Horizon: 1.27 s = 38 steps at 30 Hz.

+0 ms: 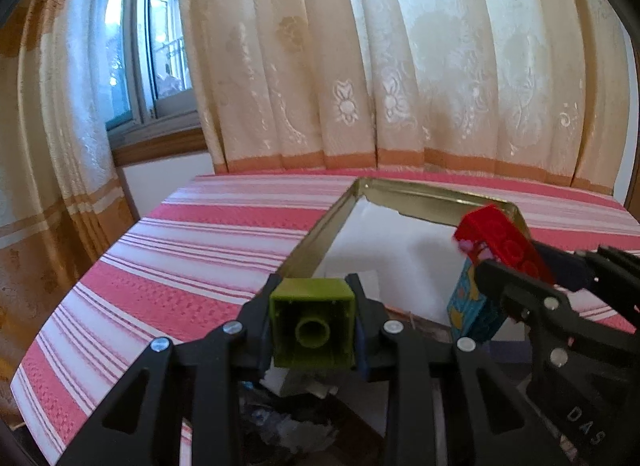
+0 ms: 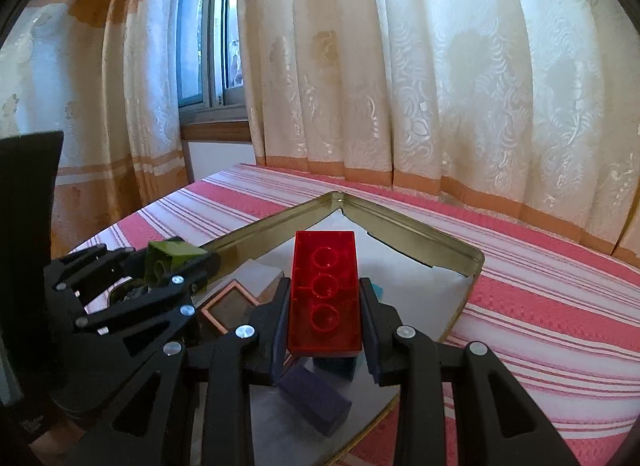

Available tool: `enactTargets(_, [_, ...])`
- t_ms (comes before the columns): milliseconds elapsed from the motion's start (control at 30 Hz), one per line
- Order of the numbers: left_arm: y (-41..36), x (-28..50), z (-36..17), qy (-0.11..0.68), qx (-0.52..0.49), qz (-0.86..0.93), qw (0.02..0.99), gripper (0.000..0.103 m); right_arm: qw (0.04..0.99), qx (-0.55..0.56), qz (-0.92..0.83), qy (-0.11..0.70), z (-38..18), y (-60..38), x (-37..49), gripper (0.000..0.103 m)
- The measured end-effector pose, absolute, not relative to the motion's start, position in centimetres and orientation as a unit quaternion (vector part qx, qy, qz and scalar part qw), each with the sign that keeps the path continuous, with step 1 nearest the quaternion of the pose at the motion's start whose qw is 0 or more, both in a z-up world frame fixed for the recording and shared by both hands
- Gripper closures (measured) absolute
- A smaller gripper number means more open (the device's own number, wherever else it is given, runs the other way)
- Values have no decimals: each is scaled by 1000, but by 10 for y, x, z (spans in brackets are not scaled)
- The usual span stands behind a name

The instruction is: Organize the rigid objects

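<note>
Right wrist view: the right gripper (image 2: 325, 306) pinches a red brick (image 2: 325, 294), hollow side up, over the gold tin (image 2: 420, 231); at nine o'clock the left gripper (image 2: 176, 266) is clamped on a green brick (image 2: 172, 256). A purple block (image 2: 314, 398) lies at six o'clock. Best, I judge, to lower each brick onto the bare white lining (image 2: 404, 286) at one o'clock before letting go.

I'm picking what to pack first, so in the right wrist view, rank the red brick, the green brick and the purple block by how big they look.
1. red brick, though it is nearest the camera
2. purple block
3. green brick, partly hidden by the left gripper
</note>
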<state>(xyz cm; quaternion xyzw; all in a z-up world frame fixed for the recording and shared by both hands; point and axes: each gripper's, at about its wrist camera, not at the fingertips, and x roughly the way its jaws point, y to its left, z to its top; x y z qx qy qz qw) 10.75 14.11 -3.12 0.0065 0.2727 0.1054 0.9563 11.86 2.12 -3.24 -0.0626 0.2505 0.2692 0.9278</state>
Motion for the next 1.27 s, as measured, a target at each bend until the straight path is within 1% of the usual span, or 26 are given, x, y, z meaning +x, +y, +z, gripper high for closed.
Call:
enactTargets(100, [139,109,-32,276,11,104,955,73,928,-58,271,248,-34,19,116,56])
enactTargets(200, [138,109,-32,279,13,105,955,72,930,-49,270,244,-32,15,115,49])
enactTargets(233, [137,108,-31,276,13,106,955,71,932,-46,267,242,-31,13,114,45])
enactTargets(267, [137,106,-31,273,13,106,956,67,933,-42,264,240,-31,10,113,42])
enactTargets(333, [136,104,-30,268,16,112,957,42,936,-34,259,235,-29,3,110,34])
enactTargets(367, [135,101,-29,263,17,113,958,37,937,-30,256,234,-28,-1,109,30])
enactTargets(400, [134,98,-28,258,20,114,959,29,938,-27,254,234,-28,-5,107,24])
enactTargets(433, [132,93,-27,251,26,120,960,21,940,-26,251,232,-27,-8,105,23])
enactTargets(467, [130,90,-26,246,30,124,961,16,942,-27,247,226,-26,-12,101,23])
enactTargets(500, [129,86,-24,240,35,128,962,6,944,-28,244,221,-24,-15,97,23])
enactTargets(533, [127,79,-21,231,39,136,963,0,945,-29,243,216,-22,-18,94,22])
enactTargets(667, [131,61,-11,220,27,142,965,0,949,-25,244,199,-11,-26,78,21])
enactTargets(733, [135,53,-5,215,23,155,964,0,951,-26,245,189,-6,-27,70,16])
enactTargets(933, [143,39,5,212,16,159,964,0,954,-30,246,168,6,-27,55,14])
enactTargets(1267, [130,34,4,207,49,154,965,0,956,-28,241,164,7,-36,49,14])
